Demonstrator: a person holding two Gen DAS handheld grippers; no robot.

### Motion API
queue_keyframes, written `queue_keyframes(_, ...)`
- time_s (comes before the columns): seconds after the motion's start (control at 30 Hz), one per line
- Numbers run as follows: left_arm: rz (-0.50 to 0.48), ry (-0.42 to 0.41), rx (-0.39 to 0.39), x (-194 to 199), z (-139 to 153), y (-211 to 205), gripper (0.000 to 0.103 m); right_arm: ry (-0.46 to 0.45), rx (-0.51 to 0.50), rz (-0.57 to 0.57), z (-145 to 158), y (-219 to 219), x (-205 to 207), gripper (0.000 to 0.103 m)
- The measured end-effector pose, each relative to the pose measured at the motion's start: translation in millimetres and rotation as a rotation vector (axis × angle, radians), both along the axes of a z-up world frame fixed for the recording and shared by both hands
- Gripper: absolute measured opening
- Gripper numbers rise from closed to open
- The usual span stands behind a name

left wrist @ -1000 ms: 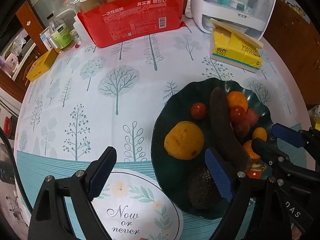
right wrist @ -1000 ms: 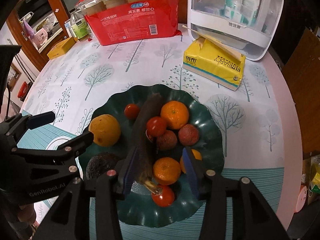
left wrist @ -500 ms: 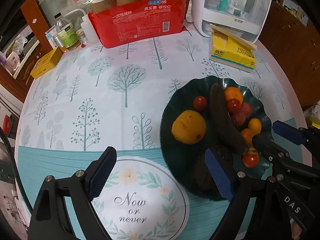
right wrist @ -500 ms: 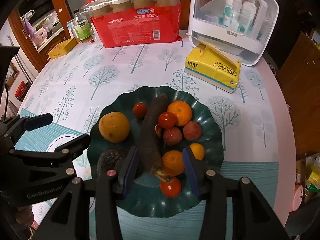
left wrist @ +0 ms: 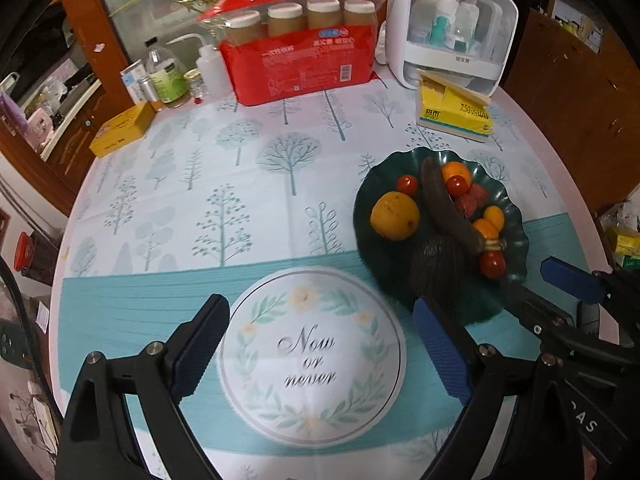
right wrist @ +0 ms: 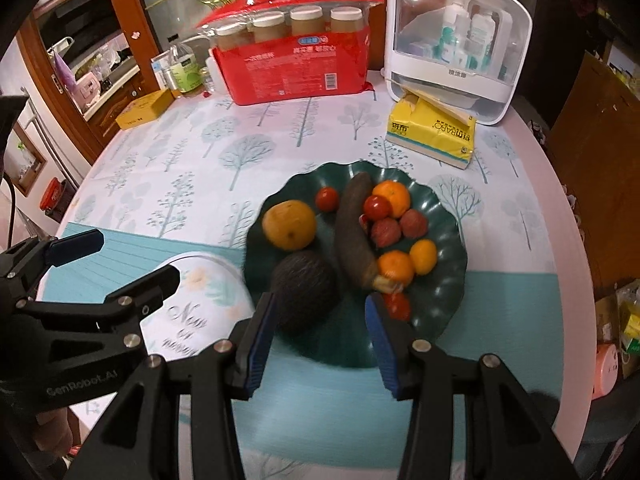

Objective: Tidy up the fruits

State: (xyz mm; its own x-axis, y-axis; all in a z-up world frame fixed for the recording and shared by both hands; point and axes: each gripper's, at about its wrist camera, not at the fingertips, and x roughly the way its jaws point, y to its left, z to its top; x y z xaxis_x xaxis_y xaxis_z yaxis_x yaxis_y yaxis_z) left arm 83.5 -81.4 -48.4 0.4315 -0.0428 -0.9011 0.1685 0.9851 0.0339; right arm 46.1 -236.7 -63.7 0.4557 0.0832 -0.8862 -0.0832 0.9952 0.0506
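A dark green scalloped plate (left wrist: 516, 216) (right wrist: 452, 232) holds a large orange (left wrist: 394, 216) (right wrist: 289, 224), a blackened banana (left wrist: 444, 204) (right wrist: 354, 232), a dark avocado (left wrist: 438, 268) (right wrist: 304, 288), small tangerines, cherry tomatoes and lychees. My left gripper (left wrist: 320, 336) hovers over the cloth's round "Now or never" print, left of the plate. Its jaws are opening, with nothing between them. My right gripper (right wrist: 320, 320) hangs above the plate's near rim, open and empty, with the avocado just beyond its left finger. Each gripper also shows in the other's view (left wrist: 568, 280) (right wrist: 120, 260).
At the back of the round table stand a red pack of cups (left wrist: 300, 60), a white cosmetics case (left wrist: 452, 28), a yellow tissue pack (left wrist: 452, 112), a yellow box (left wrist: 120, 128) and bottles (left wrist: 164, 76). The table edge curves close on the right (right wrist: 576, 280).
Both grippers have drawn back and risen from the plate, which now looks smaller and farther. The left jaws stand slightly wider. The fruits have not moved.
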Motion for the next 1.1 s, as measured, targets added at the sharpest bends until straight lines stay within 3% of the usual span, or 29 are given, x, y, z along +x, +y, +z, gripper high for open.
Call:
queue_keyframes(0.27,0.026,-0.06,-0.03,-44.7,30.7,27.1,0.094,-0.027,0.026,-0.026,27.3,24.6,-49.0,0.048)
queue_keyframes(0.73,0.05,-0.153,-0.036,-83.8,52.8,36.7,0.094,-0.084,0.008,-0.102,48.3,33.3,-81.4,0.048)
queue_keyframes(1.1,0.108,-0.137,-0.042,-89.4,47.2,50.7,0.094,-0.112,-0.029,-0.069,52.3,49.8,-90.9,0.048)
